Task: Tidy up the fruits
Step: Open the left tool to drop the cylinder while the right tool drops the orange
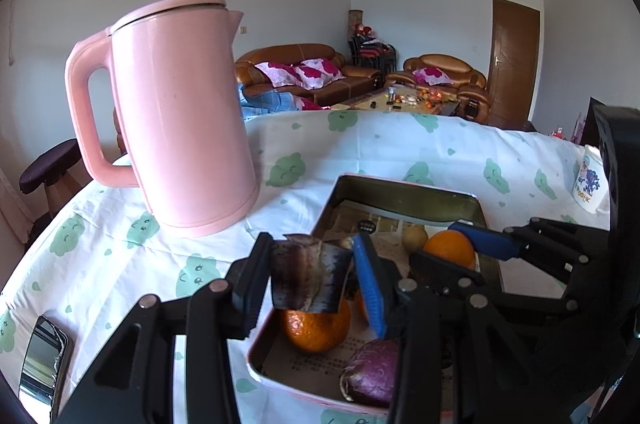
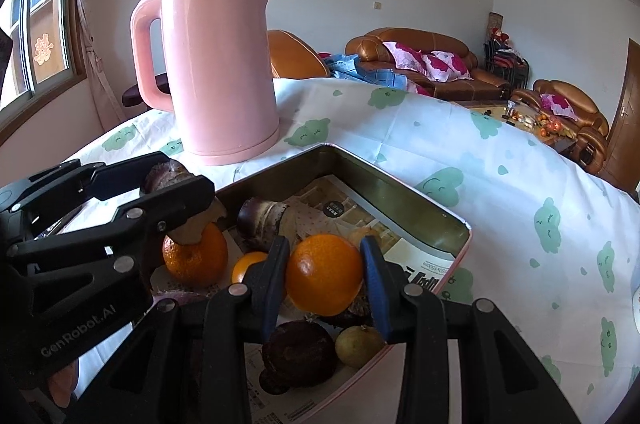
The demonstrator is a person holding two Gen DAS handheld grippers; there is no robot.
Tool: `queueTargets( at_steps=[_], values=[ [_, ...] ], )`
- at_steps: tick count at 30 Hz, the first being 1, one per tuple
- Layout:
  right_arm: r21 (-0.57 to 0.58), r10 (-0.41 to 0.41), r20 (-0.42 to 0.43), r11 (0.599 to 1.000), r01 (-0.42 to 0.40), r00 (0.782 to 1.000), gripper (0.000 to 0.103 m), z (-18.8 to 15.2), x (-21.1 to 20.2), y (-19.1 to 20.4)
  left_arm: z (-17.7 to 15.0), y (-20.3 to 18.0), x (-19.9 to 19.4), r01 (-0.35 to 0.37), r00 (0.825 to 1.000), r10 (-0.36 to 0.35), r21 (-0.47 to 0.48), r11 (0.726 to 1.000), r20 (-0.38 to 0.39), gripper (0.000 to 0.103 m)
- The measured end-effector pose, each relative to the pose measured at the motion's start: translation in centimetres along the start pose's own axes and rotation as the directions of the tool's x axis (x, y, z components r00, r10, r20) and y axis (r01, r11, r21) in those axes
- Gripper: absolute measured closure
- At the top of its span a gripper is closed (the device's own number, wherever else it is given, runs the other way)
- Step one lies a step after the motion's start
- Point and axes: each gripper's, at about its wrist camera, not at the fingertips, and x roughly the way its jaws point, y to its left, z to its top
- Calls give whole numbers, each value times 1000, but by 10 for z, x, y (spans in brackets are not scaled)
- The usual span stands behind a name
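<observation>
A metal tray (image 1: 404, 190) (image 2: 404, 200) lined with printed paper sits on the table and holds several fruits. My left gripper (image 1: 312, 280) is shut on a dark brown piece of peel (image 1: 310, 274) and holds it over the tray's near left corner, above an orange (image 1: 314, 328). In the right wrist view that gripper (image 2: 188, 200) enters from the left. My right gripper (image 2: 324, 276) is shut on an orange (image 2: 324, 274) just above the tray; it also shows in the left wrist view (image 1: 450, 248). A purple fruit (image 1: 372, 372), a small yellow-green fruit (image 2: 358, 346) and a dark fruit (image 2: 298, 350) lie in the tray.
A pink electric kettle (image 1: 180, 120) (image 2: 220, 64) stands on the cloud-print tablecloth (image 2: 500, 184) just behind the tray. A phone (image 1: 42, 358) lies at the table's left edge. A white printed cup (image 1: 588, 184) stands at the right. Sofas and a coffee table are far behind.
</observation>
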Motion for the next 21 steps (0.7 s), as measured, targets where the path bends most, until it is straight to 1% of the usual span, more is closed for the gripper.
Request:
queueTargets(
  at_steps=[3,6,7,8,9,10,11,14,17,21],
  values=[
    [9,3,-9,1000,-3,1000,63,-1,1,-2,-1,-1,3,0,1000,0,1,1000,-12,56],
    [0,15,-14,1000,-15,1000,63,-3,1,-1,-1,-1,4,17,1000,-17,-2,1000,-22,54],
    [-1,19,-15,1000,-19,1000,59,-3,1,-1,-1,-1,5,19,1000,-19,-5,1000,-21,50],
    [-2,23,-14,1000,-23,1000,49,-4,1,0,-1,0,4,19,1000,-19,-7,1000,-18,45],
    [-2,23,-9,1000,-23,1000,42,-4,0,0,-1,1,2,18,1000,-18,-8,1000,-14,43],
    [-2,18,-2,1000,-18,1000,33,-5,-2,0,-1,1,1,18,1000,-18,-7,1000,-9,39],
    [-1,16,2,1000,-16,1000,32,-5,-3,-1,0,1,-1,18,1000,-19,-8,1000,-1,35],
    [11,10,28,1000,-10,1000,32,-5,-14,-4,0,3,-11,28,999,-28,-16,999,32,31],
    [14,-23,51,1000,23,998,32,-6,-26,-10,2,6,-22,34,997,-32,-29,999,67,27],
    [27,-86,86,996,84,993,32,-10,-40,-21,3,9,-30,33,995,-28,-54,998,99,26]
  ],
)
